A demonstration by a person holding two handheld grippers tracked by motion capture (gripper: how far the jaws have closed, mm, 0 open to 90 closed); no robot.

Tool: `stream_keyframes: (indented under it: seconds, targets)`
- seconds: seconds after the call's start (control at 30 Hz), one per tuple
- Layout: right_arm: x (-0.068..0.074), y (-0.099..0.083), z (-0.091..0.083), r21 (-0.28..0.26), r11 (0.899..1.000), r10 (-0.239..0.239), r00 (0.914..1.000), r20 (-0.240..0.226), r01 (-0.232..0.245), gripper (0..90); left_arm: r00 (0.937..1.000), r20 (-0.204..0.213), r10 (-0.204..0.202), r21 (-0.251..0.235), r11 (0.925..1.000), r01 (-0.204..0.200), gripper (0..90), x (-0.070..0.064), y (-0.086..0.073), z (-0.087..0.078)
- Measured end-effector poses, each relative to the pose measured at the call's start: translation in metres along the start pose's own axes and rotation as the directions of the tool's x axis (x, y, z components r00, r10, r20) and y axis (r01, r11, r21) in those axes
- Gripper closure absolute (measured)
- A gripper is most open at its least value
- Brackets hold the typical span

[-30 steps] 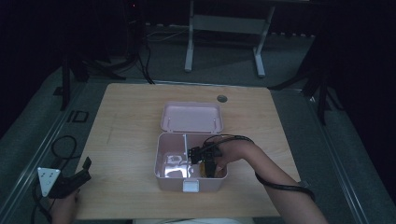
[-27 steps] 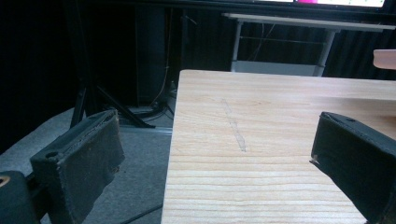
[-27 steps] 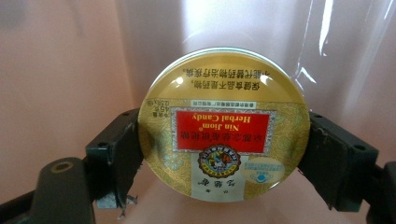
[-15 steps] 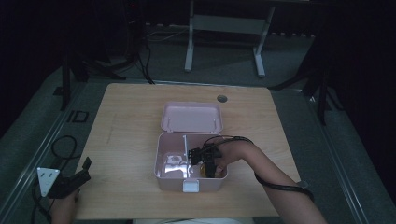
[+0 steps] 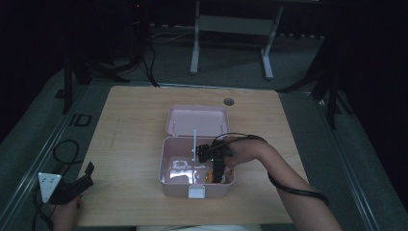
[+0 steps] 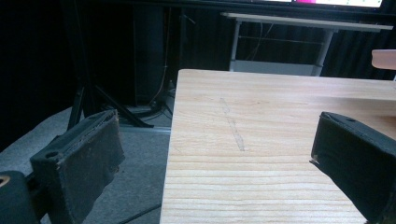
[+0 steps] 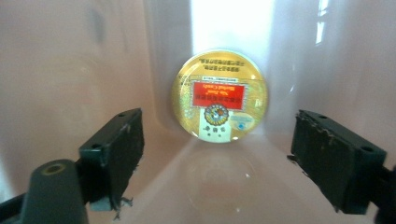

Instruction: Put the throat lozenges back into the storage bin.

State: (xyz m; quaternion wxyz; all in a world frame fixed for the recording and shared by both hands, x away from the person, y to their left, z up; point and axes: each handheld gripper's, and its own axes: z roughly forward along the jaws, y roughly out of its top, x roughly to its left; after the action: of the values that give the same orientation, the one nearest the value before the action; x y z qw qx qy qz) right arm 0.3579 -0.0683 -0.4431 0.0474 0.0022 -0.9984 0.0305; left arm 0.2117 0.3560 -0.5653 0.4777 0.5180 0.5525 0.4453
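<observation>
Gold tin [image 7: 219, 96] lies just beyond the open right hand-held gripper [image 7: 217, 154].

1. The print on the round gold tin [image 7: 219, 95] with a red label, lying ahead of and between the right tongs' [image 7: 217, 161] spread jaws, is too small and blurred to read.
2. In the high view, the right tongs [image 5: 217, 175] hide most of that tin inside the pale pink plastic box [image 5: 166, 180].
3. The left tongs' [image 6: 212, 163] right jaw is cut by the picture's edge.
4. The pale wooden counter [image 6: 261, 121] beyond them runs out of frame.
5. The shiny white thing [image 5: 179, 169] left of the right tongs is too glary to identify.
</observation>
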Motion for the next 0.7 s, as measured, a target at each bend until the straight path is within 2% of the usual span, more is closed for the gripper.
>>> stream_keyframes:
  seconds: [0.23,0.4,0.53,0.7]
  targets:
    - [0.002,-0.022,-0.034,-0.092,0.996,0.019,0.9987,0.048,-0.014,12.9,1.0,-0.002,0.003,-0.002,1.0,-0.003,2.5,0.0,0.0,0.0]
    - [0.003,-0.043,-0.051,-0.164,0.986,0.046,0.9958,0.079,-0.033,12.6,1.0,-0.003,0.004,-0.004,1.0,-0.004,2.5,0.0,0.0,0.0]
    - [0.002,-0.064,-0.059,-0.219,0.974,0.079,0.9921,0.097,-0.056,12.4,1.0,-0.005,0.005,-0.006,1.0,-0.005,2.5,-0.001,0.0,-0.001]
    - [-0.001,-0.089,-0.059,-0.251,0.965,0.114,0.9867,0.116,-0.082,12.4,1.0,-0.006,0.007,-0.007,1.0,-0.007,2.5,-0.001,0.0,-0.001]
